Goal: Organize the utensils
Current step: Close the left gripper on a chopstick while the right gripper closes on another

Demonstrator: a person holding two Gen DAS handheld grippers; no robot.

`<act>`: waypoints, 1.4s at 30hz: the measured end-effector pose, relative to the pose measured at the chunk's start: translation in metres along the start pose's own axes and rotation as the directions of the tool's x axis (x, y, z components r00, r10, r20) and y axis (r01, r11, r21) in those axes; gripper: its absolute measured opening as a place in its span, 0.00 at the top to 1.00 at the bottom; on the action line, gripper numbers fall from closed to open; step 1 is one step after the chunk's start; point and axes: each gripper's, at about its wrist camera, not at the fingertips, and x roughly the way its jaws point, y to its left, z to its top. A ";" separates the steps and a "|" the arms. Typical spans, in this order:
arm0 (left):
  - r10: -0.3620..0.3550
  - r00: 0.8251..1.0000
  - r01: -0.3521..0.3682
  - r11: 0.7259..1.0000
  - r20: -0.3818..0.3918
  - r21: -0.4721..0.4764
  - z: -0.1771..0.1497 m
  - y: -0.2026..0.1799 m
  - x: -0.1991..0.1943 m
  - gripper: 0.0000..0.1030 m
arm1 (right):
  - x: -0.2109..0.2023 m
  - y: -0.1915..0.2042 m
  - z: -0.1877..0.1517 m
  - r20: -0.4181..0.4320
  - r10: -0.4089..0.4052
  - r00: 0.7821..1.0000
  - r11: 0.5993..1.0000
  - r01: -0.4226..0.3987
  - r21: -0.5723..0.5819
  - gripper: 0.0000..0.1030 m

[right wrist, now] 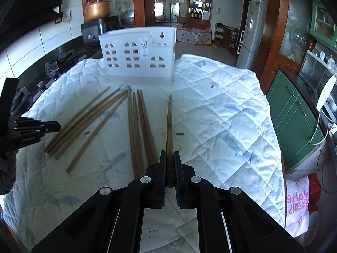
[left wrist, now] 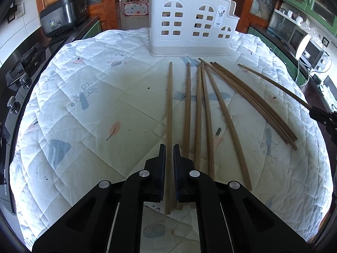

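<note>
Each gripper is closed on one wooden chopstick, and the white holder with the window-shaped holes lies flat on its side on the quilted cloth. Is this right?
Not quite. The white holder stands upright on the quilted cloth, as both wrist views show. The rest holds: the left gripper and right gripper each clamp one wooden chopstick.

chopsticks point(left wrist: 207, 113): 9 | white utensil holder point(left wrist: 189, 25): 1 | quilted cloth point(left wrist: 84, 105): 1
</note>
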 end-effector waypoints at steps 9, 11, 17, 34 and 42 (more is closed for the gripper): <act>-0.018 1.000 0.018 1.000 -0.020 -0.013 -0.006 -0.001 0.004 0.93 | -0.007 0.002 0.004 0.019 0.005 1.000 1.000 -0.005 0.011 0.93; -0.027 0.999 0.027 0.999 -0.017 -0.017 -0.007 0.000 0.005 0.92 | -0.007 0.001 0.004 0.018 0.008 1.000 1.000 -0.008 0.011 0.93; 0.003 1.000 -0.004 0.999 -0.019 -0.040 -0.006 0.005 0.009 0.86 | -0.005 0.003 0.003 0.016 0.015 1.000 1.000 -0.015 0.016 0.93; 0.043 0.998 -0.045 0.997 -0.042 -0.069 -0.001 0.004 0.018 0.94 | -0.009 0.006 0.007 0.035 0.017 0.999 1.000 -0.017 0.022 0.93; 0.007 1.000 -0.006 0.997 0.011 -0.080 0.004 0.005 -0.008 0.94 | -0.028 0.011 0.020 0.085 0.008 0.996 1.000 -0.009 0.011 0.93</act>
